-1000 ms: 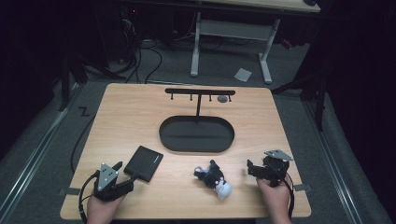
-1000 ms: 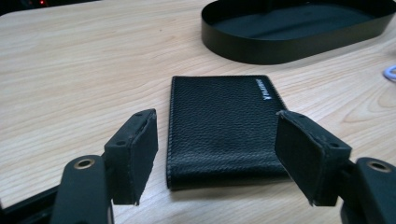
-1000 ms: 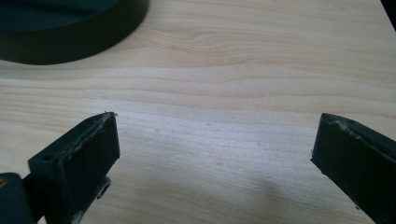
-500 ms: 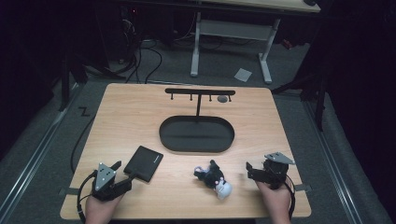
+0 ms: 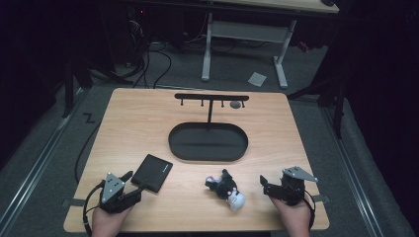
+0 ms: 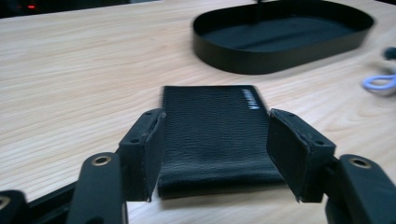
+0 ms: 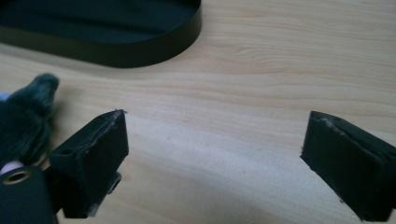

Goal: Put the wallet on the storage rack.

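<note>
A black leather wallet [image 5: 151,172] lies flat at the table's front left. My left gripper [image 5: 136,183] points at its near end. In the left gripper view the wallet [image 6: 215,140] runs between the left gripper's [image 6: 217,116] jaws. They have just been closing, but the pads stand beside the wallet's edges without clamping it. A dark plush keychain [image 5: 223,185] with a white part lies front centre. My right gripper [image 5: 265,186] sits to its right, apart from it. The right gripper's [image 7: 212,126] jaws have just narrowed and stand open over bare wood, the plush [image 7: 25,116] at their left.
A black oval tray [image 5: 207,154] sits mid-table, with a black T-shaped hook stand [image 5: 211,97] rising from its far side. The tray's rim [image 6: 261,60] lies beyond the wallet. The wooden table's [image 5: 138,123] front edge is just behind both hands.
The right gripper has shifted slightly toward the table's front edge. The left hand has stayed put. The wallet and plush have not moved.
</note>
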Available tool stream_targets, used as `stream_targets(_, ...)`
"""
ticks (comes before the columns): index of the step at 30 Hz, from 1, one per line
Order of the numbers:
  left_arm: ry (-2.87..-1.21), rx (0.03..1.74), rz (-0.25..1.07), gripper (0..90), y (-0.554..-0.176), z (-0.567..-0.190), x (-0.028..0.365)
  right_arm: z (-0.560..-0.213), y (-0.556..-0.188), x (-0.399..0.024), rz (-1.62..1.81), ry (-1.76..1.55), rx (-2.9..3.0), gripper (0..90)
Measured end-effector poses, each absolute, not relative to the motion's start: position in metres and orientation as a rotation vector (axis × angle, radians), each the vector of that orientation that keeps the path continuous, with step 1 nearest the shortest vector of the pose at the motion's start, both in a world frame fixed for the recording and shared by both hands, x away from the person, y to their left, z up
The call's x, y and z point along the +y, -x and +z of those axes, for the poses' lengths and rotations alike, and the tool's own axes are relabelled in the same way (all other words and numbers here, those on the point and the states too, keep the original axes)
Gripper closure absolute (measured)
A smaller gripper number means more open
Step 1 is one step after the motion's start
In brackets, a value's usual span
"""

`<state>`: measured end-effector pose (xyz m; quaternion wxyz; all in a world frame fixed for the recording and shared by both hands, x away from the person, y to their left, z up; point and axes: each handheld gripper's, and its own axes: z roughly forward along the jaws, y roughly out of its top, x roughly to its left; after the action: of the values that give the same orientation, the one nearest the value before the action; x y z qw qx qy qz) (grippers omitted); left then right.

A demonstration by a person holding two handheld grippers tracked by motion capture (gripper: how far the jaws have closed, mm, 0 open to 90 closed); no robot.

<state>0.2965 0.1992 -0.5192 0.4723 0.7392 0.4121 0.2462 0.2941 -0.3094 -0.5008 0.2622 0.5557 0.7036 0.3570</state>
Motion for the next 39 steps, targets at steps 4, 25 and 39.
stream_targets(4, -1.841, 0.972, 0.580, 38.9, -0.295, -0.516, 0.186, -0.505, -0.285, -0.307, 0.971, -1.440, 1.954, 14.5)
stream_targets(25, -2.049, 0.888, 0.504, 80.6, -0.292, -0.532, 0.139, -0.507, -0.286, -0.283, 1.090, -1.304, 2.057, 24.6)
stream_targets(39, -2.087, 0.914, 0.507, 89.5, -0.294, -0.534, 0.141, -0.511, -0.288, -0.279, 1.096, -1.292, 2.082, 28.3)
